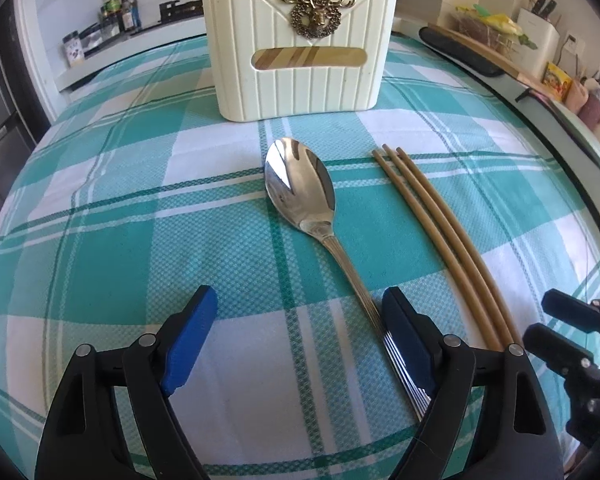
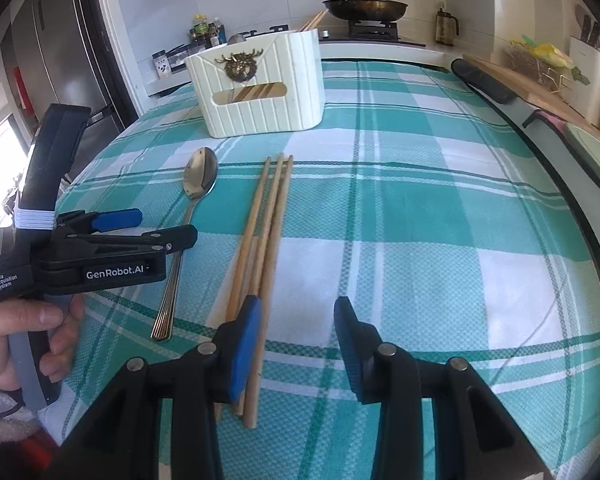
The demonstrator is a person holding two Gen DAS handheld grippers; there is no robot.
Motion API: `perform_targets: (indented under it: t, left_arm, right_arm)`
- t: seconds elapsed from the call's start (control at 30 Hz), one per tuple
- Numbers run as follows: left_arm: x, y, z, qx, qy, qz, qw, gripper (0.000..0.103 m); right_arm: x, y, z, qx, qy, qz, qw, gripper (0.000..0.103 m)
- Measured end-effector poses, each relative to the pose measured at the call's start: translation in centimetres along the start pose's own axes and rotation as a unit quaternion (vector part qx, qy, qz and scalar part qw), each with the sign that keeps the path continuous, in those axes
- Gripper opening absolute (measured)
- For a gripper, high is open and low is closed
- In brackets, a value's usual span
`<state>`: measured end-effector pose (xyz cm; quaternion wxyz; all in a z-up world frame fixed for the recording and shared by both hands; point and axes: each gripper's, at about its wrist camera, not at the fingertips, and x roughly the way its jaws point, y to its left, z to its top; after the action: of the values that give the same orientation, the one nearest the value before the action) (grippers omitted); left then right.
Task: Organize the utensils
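Here is the worktop (image 1: 100,208) under its teal-and-white checked cloth, and the cream utensil holder (image 1: 298,52) with the brass stag badge stands at the far end. Take that holder as the mark. In front of it, on the near side, lies the steel spoon (image 1: 300,188), bowl toward the holder, handle running back toward the cameras. Just beside the spoon, on its right, lie three chopsticks (image 1: 432,216), tips toward the holder, flat on the cloth.

From the left wrist view, the left claw (image 1: 296,344) stands wide open with nothing between the blue pads; the spoon's handle passes just inside its right finger, and I cannot tell whether it touches. The right claw (image 1: 556,320) only peeks in at the edge here.

The right wrist view gives more. It shows the left claw (image 2: 140,224) from the side, hanging over the spoon (image 2: 200,172) handle, with a hand (image 2: 28,336) on its grip. The right claw (image 2: 296,340) is partly open and holds nothing; its left finger sits over the near ends of the chopsticks (image 2: 268,216), bare cloth between the pads. Only this view shows chopsticks sticking out of the top of the holder (image 2: 260,88), and a lidded frying pan (image 2: 366,8) on the hob beyond it.
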<state>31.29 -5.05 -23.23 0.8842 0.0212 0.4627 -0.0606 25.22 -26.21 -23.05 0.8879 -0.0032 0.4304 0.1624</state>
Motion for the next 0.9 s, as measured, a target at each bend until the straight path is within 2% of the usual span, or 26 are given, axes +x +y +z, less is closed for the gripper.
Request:
perform_targets:
  t: [0.17, 0.23, 0.3, 0.37, 0.47, 0.53, 0.63, 0.67, 0.9]
  left_arm:
    - [-0.1, -0.3, -0.1, 0.017, -0.003, -0.006, 0.9998, 0.076]
    - [-0.1, -0.4, -0.1, 0.020, -0.004, -0.005, 0.9998, 0.076]
    - [0.0, -0.5, -0.1, 0.024, -0.007, -0.005, 0.9997, 0.075]
    - [0.0, -0.5, 0.0, 0.029, -0.010, -0.005, 0.9995, 0.068]
    - [-0.1, -0.5, 0.3, 0.037, -0.013, -0.002, 0.9992, 0.049]
    - [-0.2, -0.4, 0.3, 0.041, -0.012, -0.004, 0.9991, 0.033]
    - [-0.5, 0.2, 0.1, 0.041, -0.012, -0.001, 0.9991, 0.015]
    - [-0.5, 0.5, 0.0, 0.040, -0.012, 0.005, 0.9991, 0.012]
    - [-1.0, 4.3, -0.9, 0.007, -0.018, 0.046, 0.9987, 0.011]
  right_arm:
    - [1.5, 0.4, 0.6, 0.003, 0.019, 0.001, 1.000, 0.031]
    - [1.6, 0.3, 0.9, 0.007, 0.024, 0.003, 1.000, 0.023]
    - [1.8, 0.2, 1.1, 0.007, 0.032, 0.009, 0.999, 0.021]
    - [2.0, 0.7, 1.2, -0.008, 0.038, 0.004, 0.999, 0.021]
    - [2.6, 1.4, 1.7, -0.039, 0.046, -0.021, 0.998, 0.014]
    - [2.8, 1.2, 2.1, -0.035, 0.045, -0.032, 0.998, 0.006]
    - [2.8, 0.1, 2.2, -0.008, 0.038, -0.039, 0.999, 0.006]
    - [2.7, -0.2, 2.1, -0.001, 0.036, -0.044, 0.998, 0.006]
    - [1.2, -3.1, 0.7, 0.034, 0.023, -0.099, 0.994, 0.006]
